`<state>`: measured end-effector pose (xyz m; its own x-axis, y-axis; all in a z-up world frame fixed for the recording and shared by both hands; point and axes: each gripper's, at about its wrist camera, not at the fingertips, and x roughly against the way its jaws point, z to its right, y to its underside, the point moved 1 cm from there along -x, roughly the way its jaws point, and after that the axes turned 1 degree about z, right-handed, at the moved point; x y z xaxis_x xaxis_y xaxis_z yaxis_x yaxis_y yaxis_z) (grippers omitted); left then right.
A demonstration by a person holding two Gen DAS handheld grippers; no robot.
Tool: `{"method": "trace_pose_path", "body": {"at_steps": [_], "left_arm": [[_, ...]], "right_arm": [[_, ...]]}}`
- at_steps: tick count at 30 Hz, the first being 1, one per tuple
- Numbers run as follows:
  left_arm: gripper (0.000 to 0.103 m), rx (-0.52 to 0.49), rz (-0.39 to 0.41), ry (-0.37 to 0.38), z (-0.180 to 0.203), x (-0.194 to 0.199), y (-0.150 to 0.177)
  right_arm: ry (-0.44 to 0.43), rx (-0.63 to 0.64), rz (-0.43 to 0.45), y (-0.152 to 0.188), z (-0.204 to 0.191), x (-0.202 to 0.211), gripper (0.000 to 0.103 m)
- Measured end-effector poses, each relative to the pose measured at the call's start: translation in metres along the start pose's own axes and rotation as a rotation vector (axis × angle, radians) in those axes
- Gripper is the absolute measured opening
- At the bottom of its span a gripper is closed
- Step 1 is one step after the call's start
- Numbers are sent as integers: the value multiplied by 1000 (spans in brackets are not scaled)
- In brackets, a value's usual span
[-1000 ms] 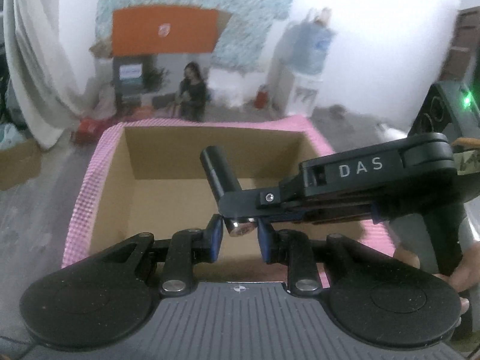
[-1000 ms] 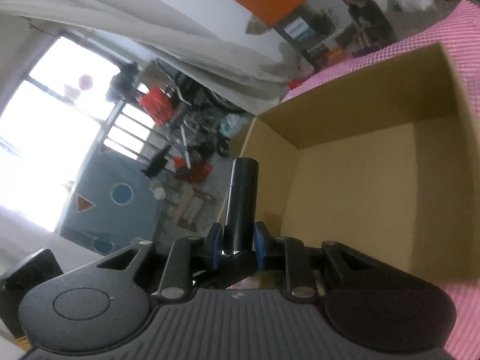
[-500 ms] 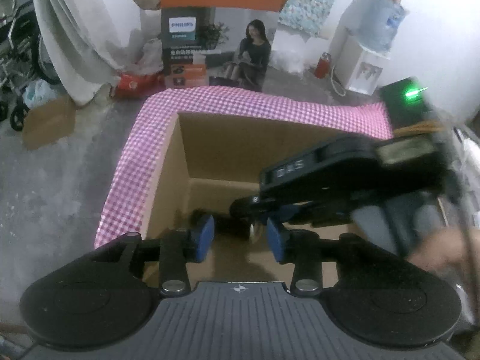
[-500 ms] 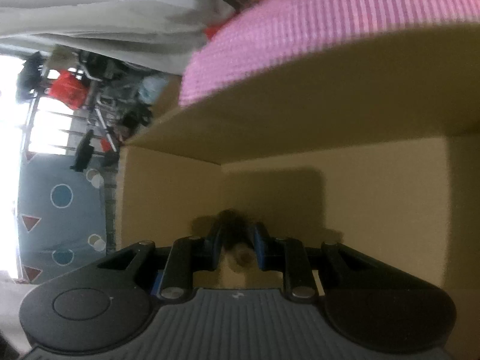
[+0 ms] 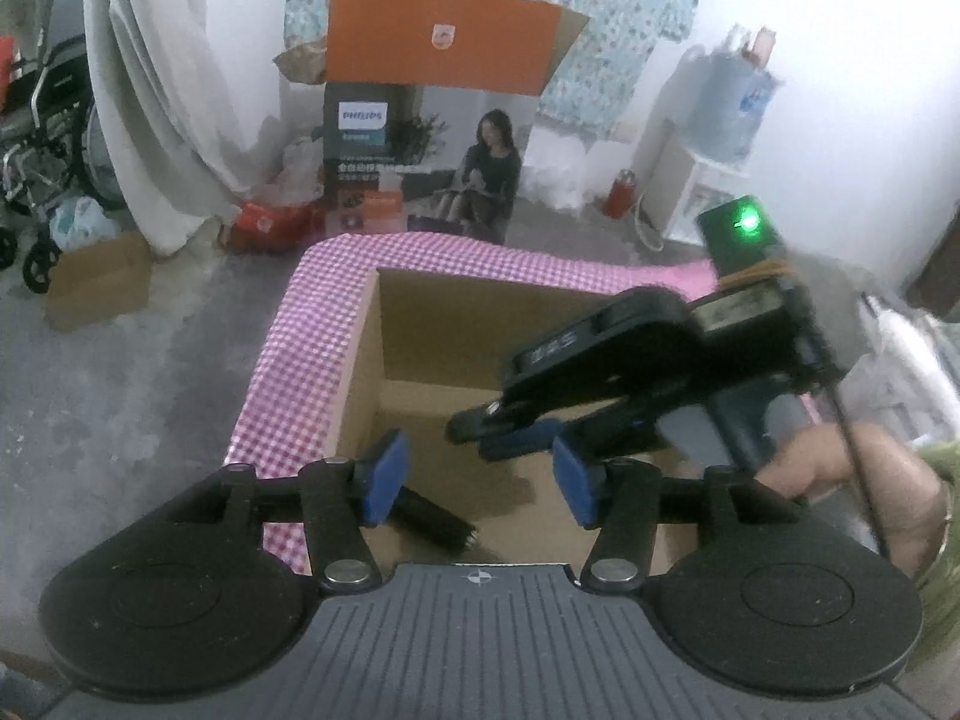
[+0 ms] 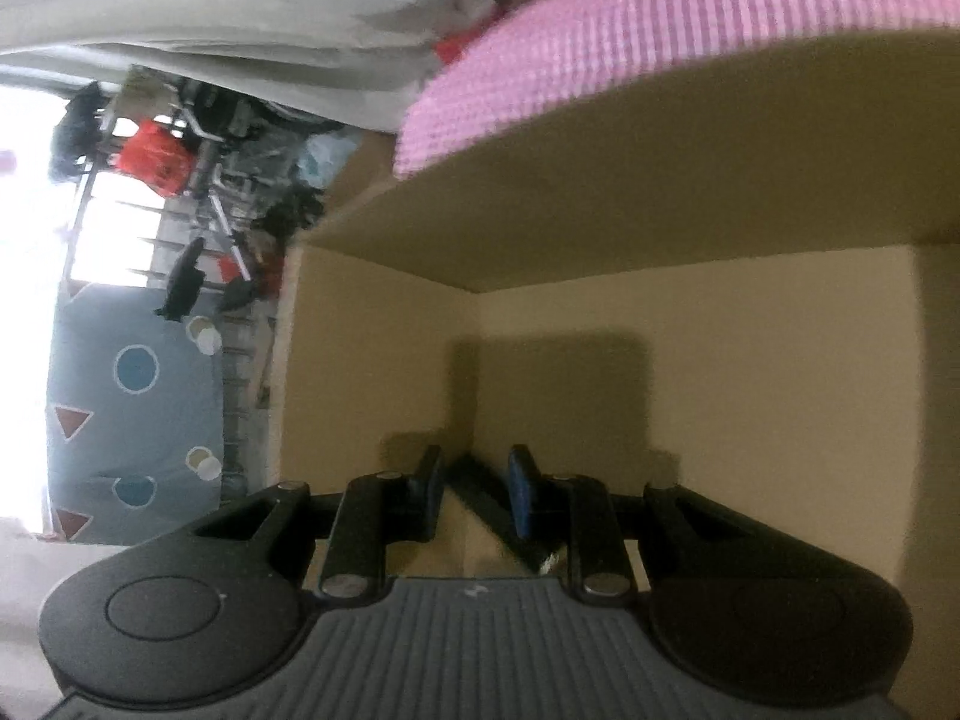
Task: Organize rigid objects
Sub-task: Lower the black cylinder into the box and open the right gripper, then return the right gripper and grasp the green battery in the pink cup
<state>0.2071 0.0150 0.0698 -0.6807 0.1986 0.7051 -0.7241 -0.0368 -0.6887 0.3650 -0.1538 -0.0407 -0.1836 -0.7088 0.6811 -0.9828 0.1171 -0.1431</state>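
An open cardboard box [image 5: 420, 324] stands on a pink checked cloth [image 5: 300, 348]. A black cylinder [image 5: 435, 519] lies on the box floor near the left wall, partly behind my left finger. My left gripper [image 5: 477, 480] is open above the box. My right gripper [image 5: 498, 435] reaches in from the right above the floor, and its jaws stand apart. In the right wrist view the right gripper [image 6: 474, 495] is open, and the black cylinder [image 6: 489, 507] lies loose on the box floor [image 6: 750, 420] between its fingers.
A Philips carton with an orange flap [image 5: 432, 138] stands on the floor behind the table. A water dispenser [image 5: 714, 144] is at the back right, a wheelchair [image 5: 48, 138] at the far left. A small cardboard box [image 5: 99, 279] lies on the concrete floor.
Both grippers carried the black cylinder down into the box and opened. The cylinder now lies on the box floor, and the left gripper has pulled up and back.
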Motion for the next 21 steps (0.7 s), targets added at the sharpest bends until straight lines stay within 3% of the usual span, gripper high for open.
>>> {"method": "trace_pose_path", "body": {"at_steps": [5,11,16,21], "left_arm": [[58,2,57,47,8,35,13],[61,-21,76,133,22,67,46],[62,-80,-13,201,37,65,87],[61,-139,-138,263,47,44,130]], "right_arm": [[-54,61,85,25,-7,62,25],[-119,133,190,86,-5,129,26],[-151,124,210,149,21,148,26],[-137,56,183,202,54,133,26]]}}
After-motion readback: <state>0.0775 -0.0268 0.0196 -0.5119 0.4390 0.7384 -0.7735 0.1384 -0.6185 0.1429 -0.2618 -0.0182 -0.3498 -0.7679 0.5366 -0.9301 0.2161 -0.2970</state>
